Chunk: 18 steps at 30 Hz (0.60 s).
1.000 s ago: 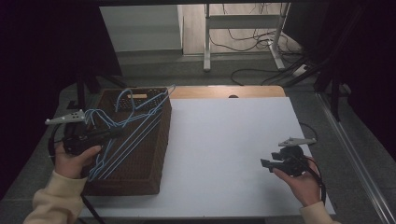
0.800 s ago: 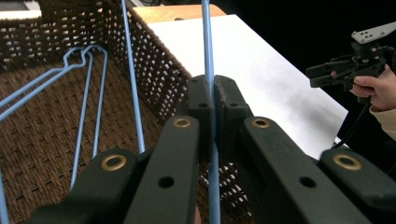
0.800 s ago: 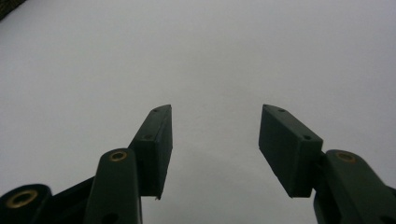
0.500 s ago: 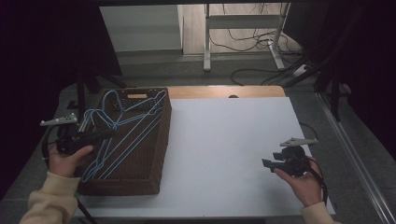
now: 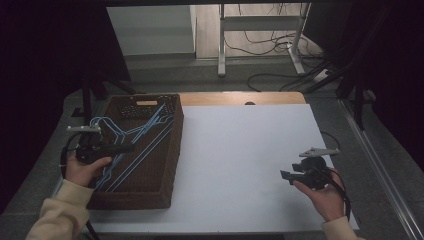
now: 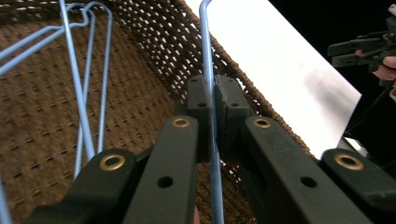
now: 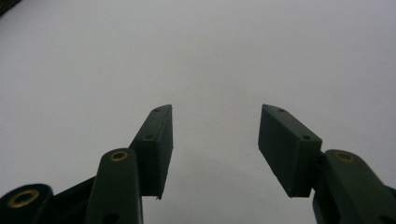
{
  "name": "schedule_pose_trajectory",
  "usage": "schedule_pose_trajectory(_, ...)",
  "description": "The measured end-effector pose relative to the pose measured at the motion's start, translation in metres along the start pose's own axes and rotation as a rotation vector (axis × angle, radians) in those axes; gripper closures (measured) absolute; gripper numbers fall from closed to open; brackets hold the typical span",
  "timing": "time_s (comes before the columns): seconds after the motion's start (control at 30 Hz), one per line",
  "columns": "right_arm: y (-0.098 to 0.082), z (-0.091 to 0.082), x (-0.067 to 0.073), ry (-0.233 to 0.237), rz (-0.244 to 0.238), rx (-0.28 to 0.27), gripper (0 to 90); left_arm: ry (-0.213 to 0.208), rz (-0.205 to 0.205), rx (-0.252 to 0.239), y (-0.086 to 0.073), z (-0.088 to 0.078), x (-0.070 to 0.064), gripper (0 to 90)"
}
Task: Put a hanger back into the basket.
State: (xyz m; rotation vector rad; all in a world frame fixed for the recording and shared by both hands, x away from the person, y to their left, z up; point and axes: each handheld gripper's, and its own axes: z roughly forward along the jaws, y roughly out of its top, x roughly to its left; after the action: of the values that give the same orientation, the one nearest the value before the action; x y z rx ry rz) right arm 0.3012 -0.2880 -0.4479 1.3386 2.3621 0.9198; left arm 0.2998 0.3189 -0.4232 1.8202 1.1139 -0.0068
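Observation:
A brown wicker basket (image 5: 176,150) stands at the table's left with several blue wire hangers (image 5: 145,131) in it. My left gripper (image 5: 129,147) reaches over the basket from its left side and is shut on one blue hanger. In the left gripper view the pads of this gripper (image 6: 214,100) pinch that hanger's wire (image 6: 205,42), which runs up between them, and other hangers (image 6: 80,93) lie on the basket's woven floor (image 6: 140,98). My right gripper (image 5: 286,175) hovers open over the white table (image 7: 187,46) at the right, and nothing is between its jaws (image 7: 215,135).
The white tabletop (image 5: 245,160) spreads between the basket and my right hand. A wooden strip (image 5: 240,98) edges the table's far side. Beyond it stand a metal frame (image 5: 260,35) and floor cables. The right gripper (image 6: 359,49) shows far off in the left gripper view.
My left gripper has sunk with the hanger in it, and the blue hangers now lie lower inside the basket. The right gripper has not moved.

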Motion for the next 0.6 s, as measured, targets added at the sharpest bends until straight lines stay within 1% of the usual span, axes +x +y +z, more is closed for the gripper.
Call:
schedule_pose_trajectory(0.03, 0.0, 0.0, 0.0, -0.002, 0.002, -0.001, 45.4, -0.003, 0.005, 0.0, 0.0, 0.0, 0.0, 85.9)
schedule_pose_trajectory(0.07, 0.0, 0.0, -0.001, -0.003, 0.002, -0.003, 45.4, -0.012, 0.001, -0.005, 0.0, 0.001, 0.0, 85.9)
schedule_pose_trajectory(0.1, -0.001, -0.001, -0.001, -0.003, 0.003, -0.003, 45.4, -0.041, -0.016, -0.017, 0.0, 0.001, 0.002, 85.9)
schedule_pose_trajectory(0.13, -0.001, -0.001, -0.002, -0.003, 0.003, 0.0, 45.5, -0.055, -0.015, -0.025, 0.002, 0.0, 0.003, 85.9)
schedule_pose_trajectory(0.17, -0.001, -0.001, -0.002, -0.003, 0.003, 0.0, 45.5, -0.055, -0.015, -0.025, 0.002, 0.0, 0.003, 86.0)
schedule_pose_trajectory(0.2, -0.001, -0.001, -0.002, -0.005, 0.005, -0.001, 45.5, -0.054, -0.001, -0.025, 0.003, -0.001, 0.002, 86.0)
schedule_pose_trajectory(0.23, -0.001, -0.001, -0.002, -0.005, 0.005, -0.001, 45.5, -0.063, 0.007, -0.033, 0.005, -0.003, 0.001, 86.1)
schedule_pose_trajectory(0.27, -0.001, -0.001, -0.002, -0.005, 0.005, -0.001, 45.5, -0.071, 0.004, -0.046, 0.006, -0.004, 0.0, 86.1)
schedule_pose_trajectory(0.3, -0.001, -0.001, -0.002, -0.004, 0.003, -0.001, 45.5, -0.073, 0.013, -0.046, 0.007, -0.005, 0.0, 86.0)
schedule_pose_trajectory(0.37, 0.0, 0.0, -0.001, -0.007, 0.002, 0.0, 45.5, -0.072, 0.01, -0.042, 0.007, -0.003, 0.005, 86.3)
schedule_pose_trajectory(0.4, 0.0, 0.0, -0.001, -0.007, 0.003, 0.001, 45.5, -0.062, 0.004, -0.034, 0.006, -0.002, 0.007, 86.3)
schedule_pose_trajectory(0.43, 0.0, 0.0, -0.001, -0.007, 0.003, 0.002, 45.5, -0.039, -0.008, -0.013, 0.004, 0.0, 0.012, 86.3)
schedule_pose_trajectory(0.53, -0.001, -0.001, -0.001, -0.008, 0.002, 0.001, 45.5, 0.012, -0.056, 0.042, -0.003, 0.007, 0.03, 86.1)
schedule_pose_trajectory(0.57, -0.001, -0.001, -0.001, -0.01, 0.003, 0.0, 45.5, 0.04, -0.069, 0.056, -0.005, 0.008, 0.033, 86.2)
schedule_pose_trajectory(0.6, -0.001, -0.001, -0.001, -0.011, 0.005, 0.0, 45.5, 0.085, -0.076, 0.078, -0.007, 0.008, 0.037, 86.2)
